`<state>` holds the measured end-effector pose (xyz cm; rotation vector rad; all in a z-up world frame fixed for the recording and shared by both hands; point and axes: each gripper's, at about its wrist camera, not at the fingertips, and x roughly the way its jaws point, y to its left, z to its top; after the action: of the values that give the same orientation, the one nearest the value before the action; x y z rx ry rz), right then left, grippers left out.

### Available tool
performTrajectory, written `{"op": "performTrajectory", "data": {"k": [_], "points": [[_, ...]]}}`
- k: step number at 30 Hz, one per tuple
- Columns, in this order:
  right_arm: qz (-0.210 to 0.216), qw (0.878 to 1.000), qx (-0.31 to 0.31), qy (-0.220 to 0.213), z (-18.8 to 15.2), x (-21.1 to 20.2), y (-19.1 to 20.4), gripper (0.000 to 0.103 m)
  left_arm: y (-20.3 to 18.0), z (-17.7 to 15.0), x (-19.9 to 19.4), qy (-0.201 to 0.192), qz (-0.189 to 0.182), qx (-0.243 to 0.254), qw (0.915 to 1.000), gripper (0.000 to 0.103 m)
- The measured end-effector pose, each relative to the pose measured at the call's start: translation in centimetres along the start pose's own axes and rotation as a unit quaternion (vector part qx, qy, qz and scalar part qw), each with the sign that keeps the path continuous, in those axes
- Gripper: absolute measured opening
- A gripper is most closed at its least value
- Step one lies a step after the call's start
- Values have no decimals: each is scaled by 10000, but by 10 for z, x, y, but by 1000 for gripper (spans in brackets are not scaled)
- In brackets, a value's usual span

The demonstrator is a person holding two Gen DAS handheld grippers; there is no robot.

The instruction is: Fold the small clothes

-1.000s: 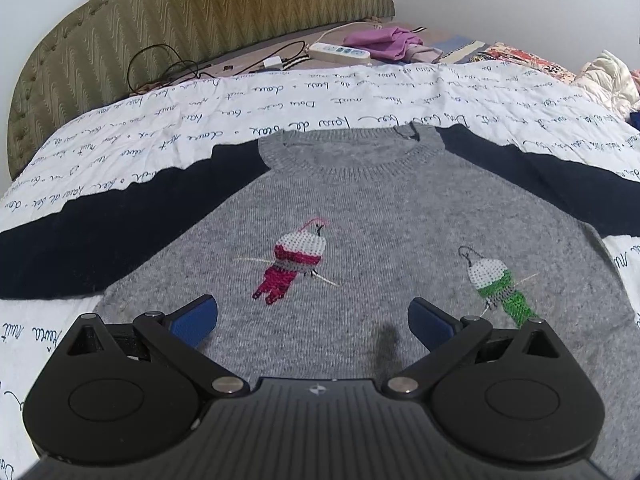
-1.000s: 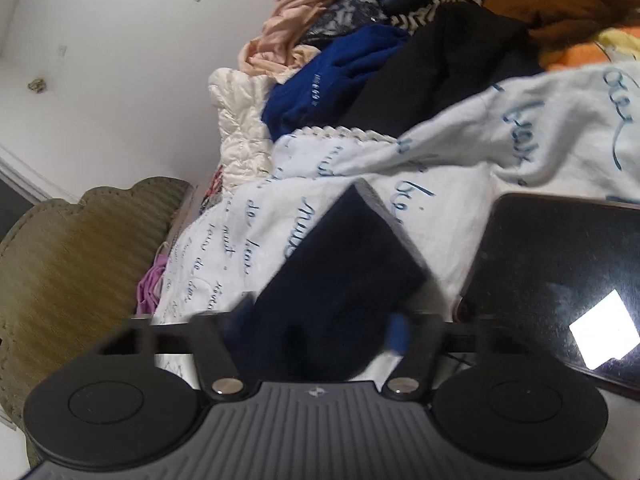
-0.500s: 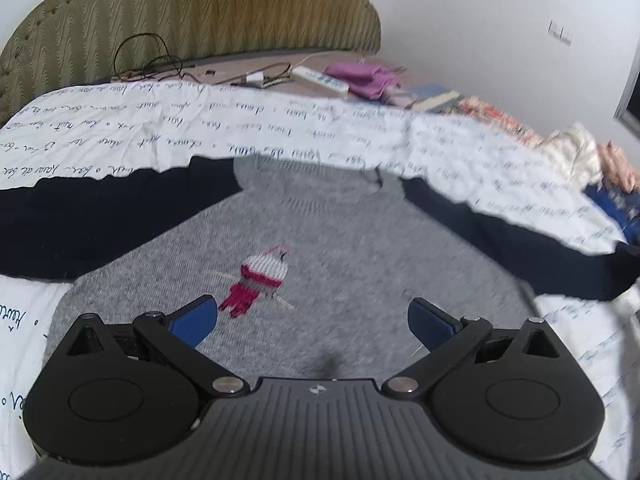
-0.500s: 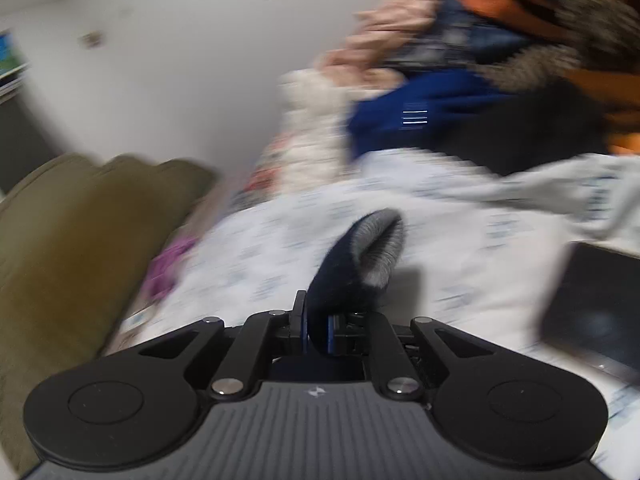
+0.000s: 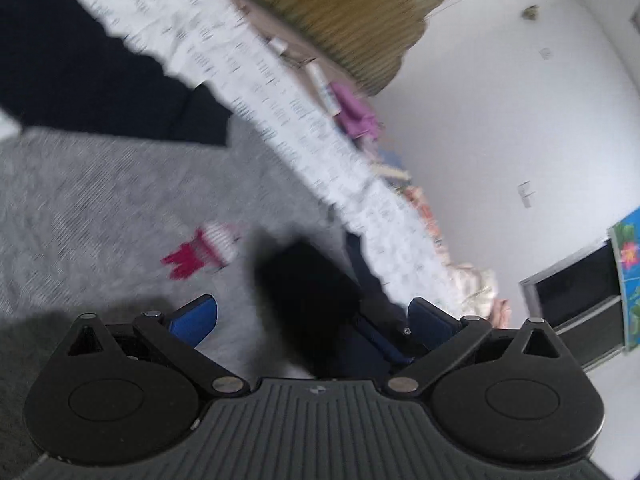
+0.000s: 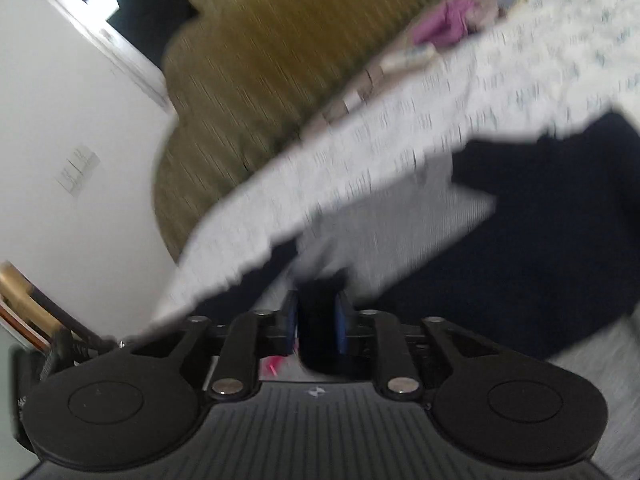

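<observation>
A grey sweater point(image 5: 100, 200) with a pink bird motif point(image 5: 200, 252) lies flat on the bed, one navy sleeve point(image 5: 80, 72) spread out at the upper left. My left gripper point(image 5: 312, 320) hovers open over its front. A dark blurred sleeve point(image 5: 304, 280) hangs between its blue fingers point(image 5: 192, 320) without touching them. In the right wrist view my right gripper point(image 6: 316, 328) pinches the navy cuff point(image 6: 318, 320) between its pads while its jaws are opening. The rest of that sleeve point(image 6: 520, 220) trails across the grey body point(image 6: 380, 220).
The bed has a white sheet with script print point(image 5: 280, 100) and an olive padded headboard point(image 6: 260, 80). A purple cloth point(image 6: 448, 20) and small items lie by the headboard. White walls stand close by, and a dark cabinet point(image 5: 576, 292) is at the right.
My right gripper shut on the navy cuff and swept it fast from the bed's side over the sweater. Both views have rolled. The left gripper stayed open and shifted sideways.
</observation>
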<state>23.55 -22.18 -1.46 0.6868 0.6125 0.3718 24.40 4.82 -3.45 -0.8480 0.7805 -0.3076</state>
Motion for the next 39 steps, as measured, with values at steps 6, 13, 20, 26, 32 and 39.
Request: {"op": "performTrajectory", "data": {"k": [6,13,20,26,32,39], "points": [[219,9958,800,-374,-9,-33,-36,97,2,-5,15,165,-29,52,9998,102],[225,9933,904,-688,-5,-67,-55,97,-10,-16,42,368,1126,859,9892,47],[-80,9925,809,-911,13,-87,-71,97,-36,-10,42,211,1763,2048,9626,9],[-529,9925,447,-1007,44,-88,-78,97,-46,26,-5,-390,1999,2483,9470,9],[-541,9952,352,-736,57,-59,-77,97,10,47,-4,-13,2740,2190,9365,9],[-1039,9944,166,27,54,1,-81,95,14,39,11,84,2992,2622,9174,13]]}}
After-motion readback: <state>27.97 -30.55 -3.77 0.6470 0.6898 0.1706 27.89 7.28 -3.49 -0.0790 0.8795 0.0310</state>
